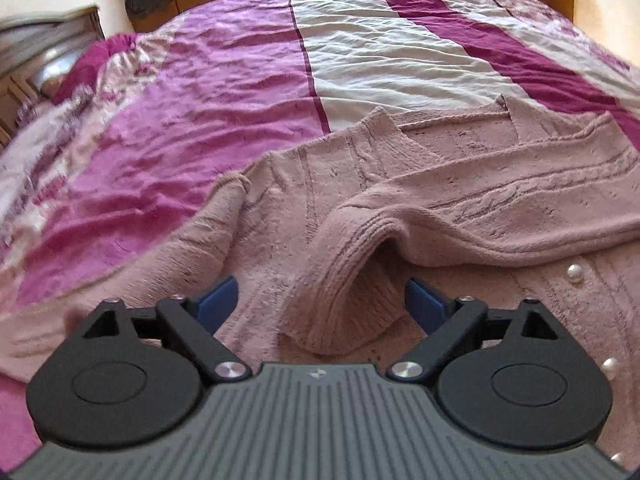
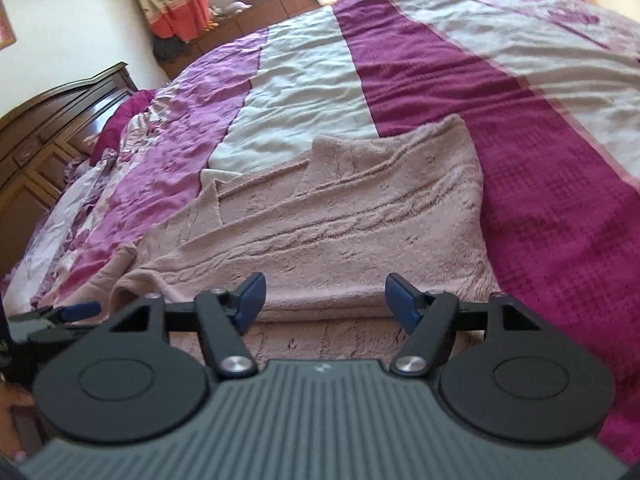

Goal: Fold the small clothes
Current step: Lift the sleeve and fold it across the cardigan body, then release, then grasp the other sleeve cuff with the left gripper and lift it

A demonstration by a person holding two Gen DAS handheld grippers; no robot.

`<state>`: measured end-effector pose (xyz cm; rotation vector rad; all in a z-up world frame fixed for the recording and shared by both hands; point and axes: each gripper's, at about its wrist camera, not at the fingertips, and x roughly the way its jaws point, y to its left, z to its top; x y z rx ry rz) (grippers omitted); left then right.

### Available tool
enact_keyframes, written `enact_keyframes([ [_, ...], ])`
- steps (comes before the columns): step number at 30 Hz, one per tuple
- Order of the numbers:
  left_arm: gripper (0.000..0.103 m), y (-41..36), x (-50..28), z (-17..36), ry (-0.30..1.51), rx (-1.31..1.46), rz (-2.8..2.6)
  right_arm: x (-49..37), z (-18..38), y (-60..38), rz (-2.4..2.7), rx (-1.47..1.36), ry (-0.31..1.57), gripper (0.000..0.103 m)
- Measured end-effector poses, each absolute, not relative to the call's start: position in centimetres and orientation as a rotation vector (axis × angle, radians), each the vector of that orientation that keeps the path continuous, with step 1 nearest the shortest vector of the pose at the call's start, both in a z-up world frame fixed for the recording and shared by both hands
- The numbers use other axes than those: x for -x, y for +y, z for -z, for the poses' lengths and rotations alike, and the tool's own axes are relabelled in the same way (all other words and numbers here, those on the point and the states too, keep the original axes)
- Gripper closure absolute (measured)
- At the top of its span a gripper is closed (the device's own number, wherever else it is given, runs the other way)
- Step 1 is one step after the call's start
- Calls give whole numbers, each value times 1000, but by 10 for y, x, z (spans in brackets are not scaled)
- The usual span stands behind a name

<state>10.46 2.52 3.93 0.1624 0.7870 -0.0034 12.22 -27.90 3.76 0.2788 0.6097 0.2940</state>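
My left gripper (image 1: 318, 304) and right gripper (image 2: 325, 298) both spread, empty; pink cardigan (image 2: 340, 224) long axis left-right on bedspread (image 2: 540, 200), cuff (image 1: 340, 312) pointing near.

No words, labels, brands or numbers can be read anywhere in either view; nothing written shows ahead of the fingers or beside them.

Soft cloth over bed, hard plastic in hand

Sweater (image 1: 460, 208): fuzzy matt cable knit, glossy pearl buttons (image 1: 575, 273). Bedspread (image 1: 224, 92): crinkled cloth, faint sheen. Left hand-held gripper (image 1: 320, 304) and right hand-held gripper (image 2: 325, 300): matt black plastic, ribbed grey housing, shiny metal pivots. Headboard (image 2: 52, 128): polished dark wood
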Motion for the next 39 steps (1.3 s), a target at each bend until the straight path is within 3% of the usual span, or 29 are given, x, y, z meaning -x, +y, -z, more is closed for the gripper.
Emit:
enact_keyframes([
  [6,22,30,-110,-40,797,-57,62,-124,-29,-273,-279,-221,573,35],
  [12,55,25,-112,-34,826,-103,68,-123,-23,-276,-285,-227,552,36],
  [14,76,25,-111,-33,823,-121,58,-123,-22,-277,-286,-239,547,36],
  [16,86,20,-111,-34,812,-198,24,-122,-21,-279,-285,-247,539,36],
  [21,83,-14,-100,-25,563,-746,-225,-121,-20,-281,-285,-253,525,36],
  [25,40,-12,-99,-15,596,-792,-250,-120,-18,-280,-281,-243,524,36],
  [26,37,-9,-98,-13,627,-769,-233,-120,-18,-281,-282,-246,525,36],
  [33,36,31,-75,-12,727,-566,-232,-120,-17,-282,-286,-254,523,36],
  [39,36,61,-60,-58,668,-216,-110,-119,-16,-283,-284,-264,516,36],
])
